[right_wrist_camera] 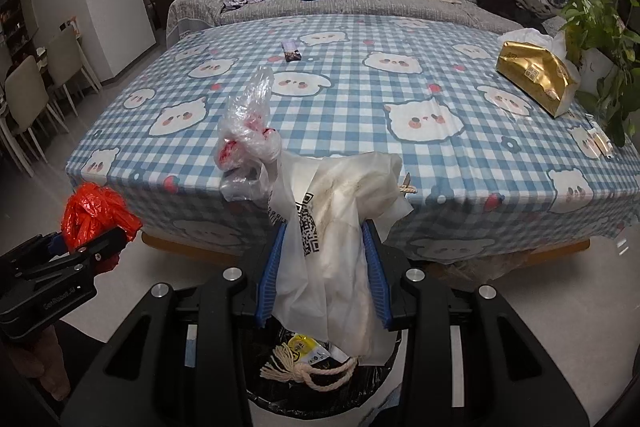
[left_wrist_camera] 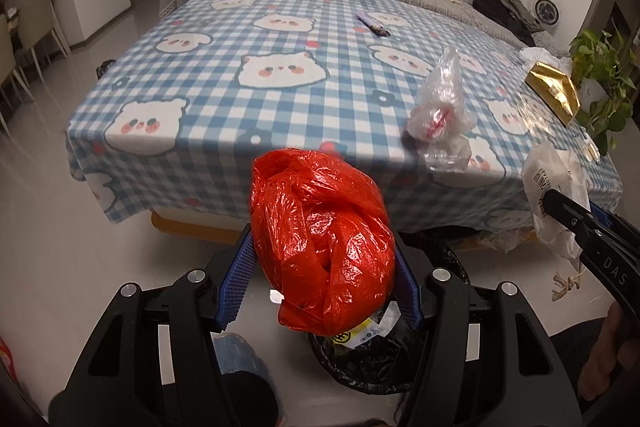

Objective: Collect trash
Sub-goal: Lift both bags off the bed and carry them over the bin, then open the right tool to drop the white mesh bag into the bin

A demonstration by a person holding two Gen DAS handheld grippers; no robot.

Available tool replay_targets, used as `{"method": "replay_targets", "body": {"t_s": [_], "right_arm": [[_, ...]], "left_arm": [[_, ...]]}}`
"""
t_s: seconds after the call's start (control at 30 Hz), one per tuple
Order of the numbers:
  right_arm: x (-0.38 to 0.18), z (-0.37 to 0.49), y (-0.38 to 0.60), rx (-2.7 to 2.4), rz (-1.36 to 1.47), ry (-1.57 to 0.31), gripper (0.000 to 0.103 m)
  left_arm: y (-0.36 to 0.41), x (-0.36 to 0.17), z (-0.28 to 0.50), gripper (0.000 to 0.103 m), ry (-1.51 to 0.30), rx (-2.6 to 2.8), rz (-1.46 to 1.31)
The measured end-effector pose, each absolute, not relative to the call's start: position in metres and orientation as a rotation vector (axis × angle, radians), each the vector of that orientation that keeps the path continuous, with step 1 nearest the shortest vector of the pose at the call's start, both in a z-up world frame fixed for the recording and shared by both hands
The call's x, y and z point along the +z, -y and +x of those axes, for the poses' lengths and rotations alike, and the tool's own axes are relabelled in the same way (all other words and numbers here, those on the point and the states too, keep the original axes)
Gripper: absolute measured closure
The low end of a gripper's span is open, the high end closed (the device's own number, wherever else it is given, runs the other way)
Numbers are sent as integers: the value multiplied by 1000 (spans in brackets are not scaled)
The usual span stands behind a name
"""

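Bulging red bag (left_wrist_camera: 320, 251) crinkled, glossy, knotted; white bag (right_wrist_camera: 336, 247) stained, rope-handled.

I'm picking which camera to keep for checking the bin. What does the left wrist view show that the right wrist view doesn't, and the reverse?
Only the left wrist view: the person's blue-jeaned leg beside the bin.

Only the right wrist view: the white bag's rope handle hanging into the bin, and small white items by the plant.

Both: the left gripper shut on the red bag, the right gripper shut on the white bag, the black-lined bin, the clear bag and the gold package on the checked cloth.
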State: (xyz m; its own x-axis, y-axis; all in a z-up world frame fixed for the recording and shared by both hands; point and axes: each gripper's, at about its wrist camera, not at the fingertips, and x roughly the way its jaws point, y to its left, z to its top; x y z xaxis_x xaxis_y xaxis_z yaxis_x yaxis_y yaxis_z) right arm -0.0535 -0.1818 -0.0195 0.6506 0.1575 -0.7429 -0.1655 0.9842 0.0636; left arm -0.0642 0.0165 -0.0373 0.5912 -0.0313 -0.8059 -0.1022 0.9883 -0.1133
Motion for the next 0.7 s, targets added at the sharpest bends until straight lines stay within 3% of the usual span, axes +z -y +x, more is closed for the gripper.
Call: {"method": "replay_targets", "body": {"t_s": [0.7], "right_arm": [[-88, -84, 175, 221, 0, -998, 66]], "left_arm": [[-12, -110, -87, 43, -1024, 49, -151]]}}
